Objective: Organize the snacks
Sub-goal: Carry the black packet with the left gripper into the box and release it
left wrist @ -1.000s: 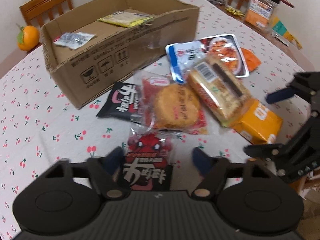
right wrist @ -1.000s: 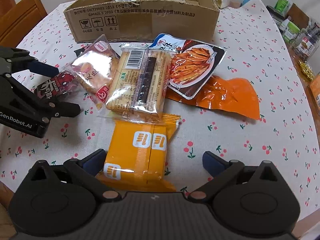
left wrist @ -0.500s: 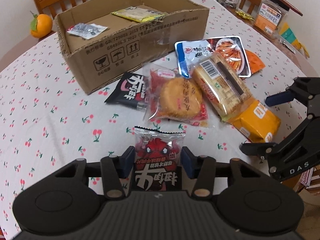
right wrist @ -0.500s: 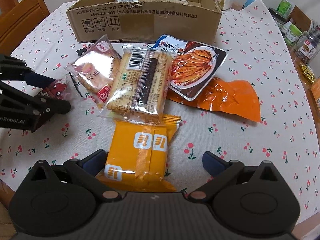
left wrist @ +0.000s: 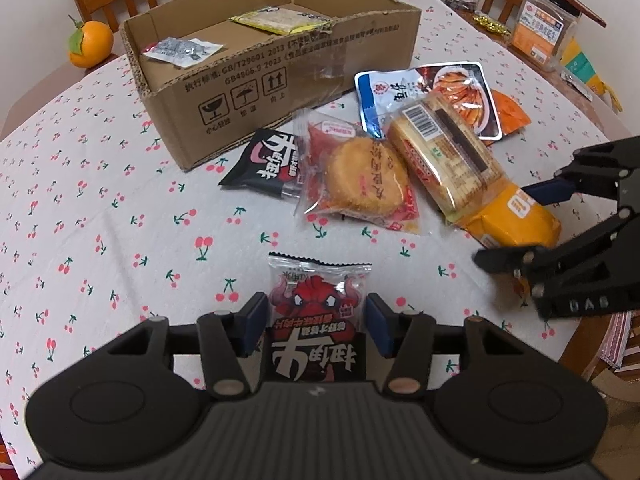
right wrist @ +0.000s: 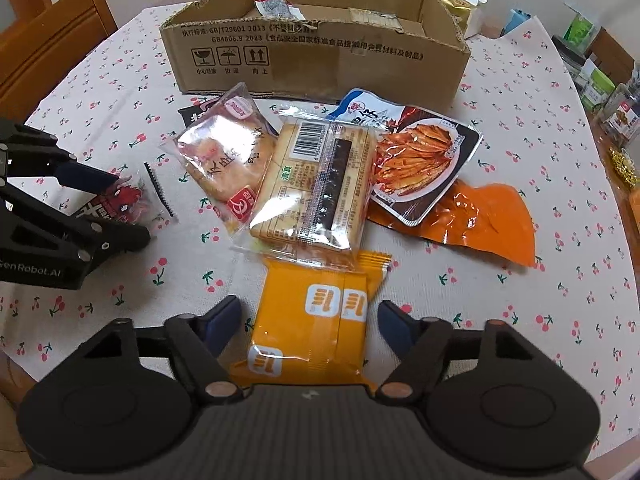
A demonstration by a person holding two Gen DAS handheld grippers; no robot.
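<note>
1. Since a second ago, the left tongs (left wrist: 316, 326) have drawn in from wide apart to lie against both sides of the red-and-black snack packet (left wrist: 318, 300); the right tongs (right wrist: 310, 320) have narrowed from fully spread toward the yellow snack pack (right wrist: 316, 312).
2. The left tongs are clenched on the red-and-black snack packet at its sides, though the jaws are easing slightly apart; the packet lies at the near edge of the cherry-print bench (left wrist: 120, 220).
3. The right tongs are closing with the yellow snack pack between them; a small gap shows on each side, so they are not yet pressing it.
4. The yellow snack pack lies on the bench with its far end tucked under the cracker pack (right wrist: 316, 188).
5. Beside the cracker pack lie a round rice-cake packet (right wrist: 228, 160) and a dried-fish pouch (right wrist: 416, 160), which overlaps an orange pouch (right wrist: 488, 220).
6. The cardboard box (right wrist: 320, 52) stands open behind them, holding a small silver packet (left wrist: 182, 50) and a yellow-green packet (left wrist: 280, 20).
</note>
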